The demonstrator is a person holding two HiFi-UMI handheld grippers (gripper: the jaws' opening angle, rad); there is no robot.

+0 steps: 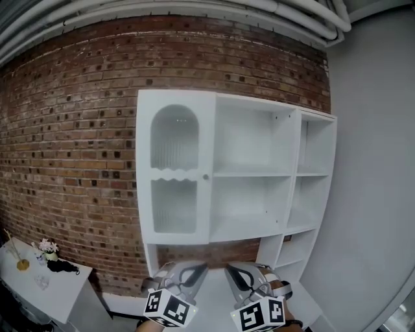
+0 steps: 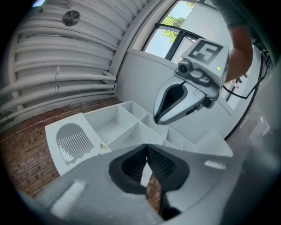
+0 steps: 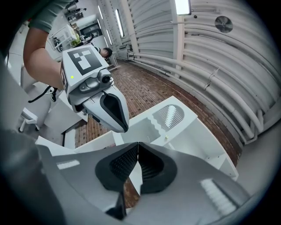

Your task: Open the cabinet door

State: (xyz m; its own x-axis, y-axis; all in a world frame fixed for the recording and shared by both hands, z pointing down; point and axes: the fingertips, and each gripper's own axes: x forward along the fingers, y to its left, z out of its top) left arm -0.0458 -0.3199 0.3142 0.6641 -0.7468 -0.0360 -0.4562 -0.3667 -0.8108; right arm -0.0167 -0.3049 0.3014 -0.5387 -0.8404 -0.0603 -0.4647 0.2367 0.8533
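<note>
Nearest the head camera, the left gripper and right gripper are held side by side, level and pointing at the cabinet. Each gripper's own view shows its jaws pressed together with nothing between them. Neither gripper touches anything, and both are well short of the cabinet. A white worktop at lower left carries a few small items, too small to identify. The cabinet is white and stands against a brick wall. Its door covers the left compartment and is shut. The door has two ribbed panes, the upper one arched, and a small knob on its right edge. Open shelves to the right of the door are bare. A grey wall adjoins on the right. Pipes run overhead.
</note>
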